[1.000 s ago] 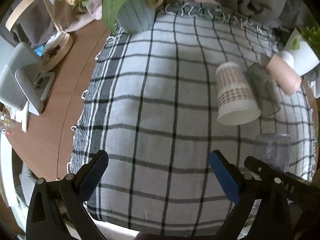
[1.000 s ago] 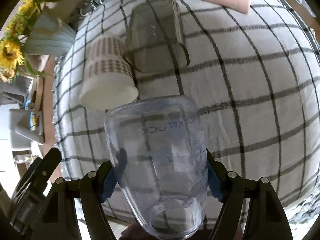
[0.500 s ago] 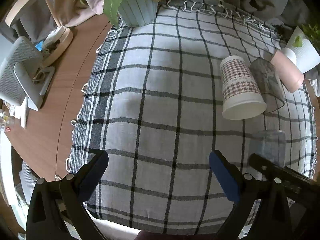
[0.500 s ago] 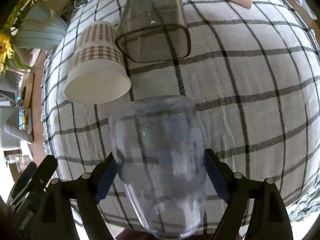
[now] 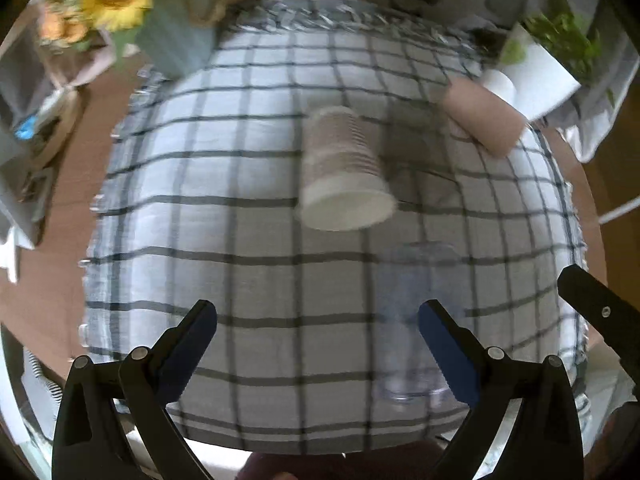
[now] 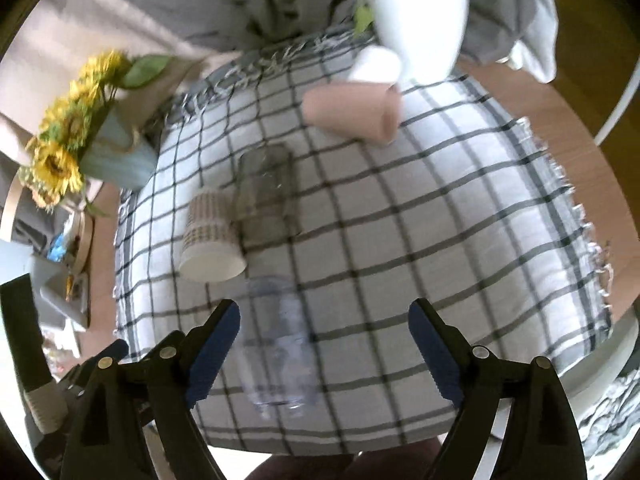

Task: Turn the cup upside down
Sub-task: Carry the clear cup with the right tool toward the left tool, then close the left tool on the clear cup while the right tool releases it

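A clear plastic cup stands on the checked tablecloth near its front edge, free of both grippers; it also shows in the left wrist view. My right gripper is open and empty, raised behind the cup. My left gripper is open and empty, to the left of the cup. A patterned paper cup, a dark glass tumbler and a pink cup stand mouth down farther back.
A blue vase of sunflowers stands at the cloth's back left. A white plant pot and a small white cup stand at the back right. Bare wooden table shows on the right.
My right gripper has opened, let go of the clear cup on the cloth and pulled back and up. My left gripper has shifted right, and both views are blurred.
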`<state>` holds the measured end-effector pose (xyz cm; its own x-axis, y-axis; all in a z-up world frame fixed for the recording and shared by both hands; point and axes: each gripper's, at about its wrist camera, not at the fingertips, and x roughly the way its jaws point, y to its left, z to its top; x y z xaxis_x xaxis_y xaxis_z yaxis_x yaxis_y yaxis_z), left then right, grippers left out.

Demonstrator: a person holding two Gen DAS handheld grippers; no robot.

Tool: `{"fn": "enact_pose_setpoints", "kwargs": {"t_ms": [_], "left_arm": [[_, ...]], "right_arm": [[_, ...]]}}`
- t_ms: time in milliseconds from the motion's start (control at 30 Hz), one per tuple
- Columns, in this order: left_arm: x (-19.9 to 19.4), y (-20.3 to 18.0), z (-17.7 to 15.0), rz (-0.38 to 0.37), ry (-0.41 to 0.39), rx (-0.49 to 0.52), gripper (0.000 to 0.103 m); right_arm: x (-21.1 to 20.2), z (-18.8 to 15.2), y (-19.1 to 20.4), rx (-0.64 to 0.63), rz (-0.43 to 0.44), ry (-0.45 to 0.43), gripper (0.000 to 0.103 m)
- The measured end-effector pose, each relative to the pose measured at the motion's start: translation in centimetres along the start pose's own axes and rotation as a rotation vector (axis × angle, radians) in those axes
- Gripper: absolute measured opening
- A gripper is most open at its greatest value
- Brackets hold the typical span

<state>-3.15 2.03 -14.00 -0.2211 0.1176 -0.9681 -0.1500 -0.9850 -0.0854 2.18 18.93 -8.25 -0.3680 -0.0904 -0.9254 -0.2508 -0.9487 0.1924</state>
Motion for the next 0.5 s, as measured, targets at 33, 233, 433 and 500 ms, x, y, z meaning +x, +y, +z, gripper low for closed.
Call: {"fn": "enact_pose_setpoints", "kwargs": {"t_ms": [33, 233, 433, 500], "left_arm": [[0.3, -0.5, 0.1, -0.007, 0.011, 0.002, 0.103], [1.5, -3.2, 1.0, -0.018, 0.044, 0.021, 0.103], [3.6, -5.1, 2.1, -0.035, 0.073, 0.009, 0.101], [4.4, -5.6, 2.2, -0.030, 0.084, 0.001, 0.099]], "right_arm": [[-0.3, 0.1, -0.7, 0.008, -0.002, -0.009, 0.086], [-0.5, 0.4, -4.1, 0.054, 0.013, -0.006, 0.086], [0.1, 0.7, -6.3, 0.082, 0.026, 0.012, 0.086], [0.4, 0.8, -6.8, 0.078, 0.027, 0.021, 0.086]]}}
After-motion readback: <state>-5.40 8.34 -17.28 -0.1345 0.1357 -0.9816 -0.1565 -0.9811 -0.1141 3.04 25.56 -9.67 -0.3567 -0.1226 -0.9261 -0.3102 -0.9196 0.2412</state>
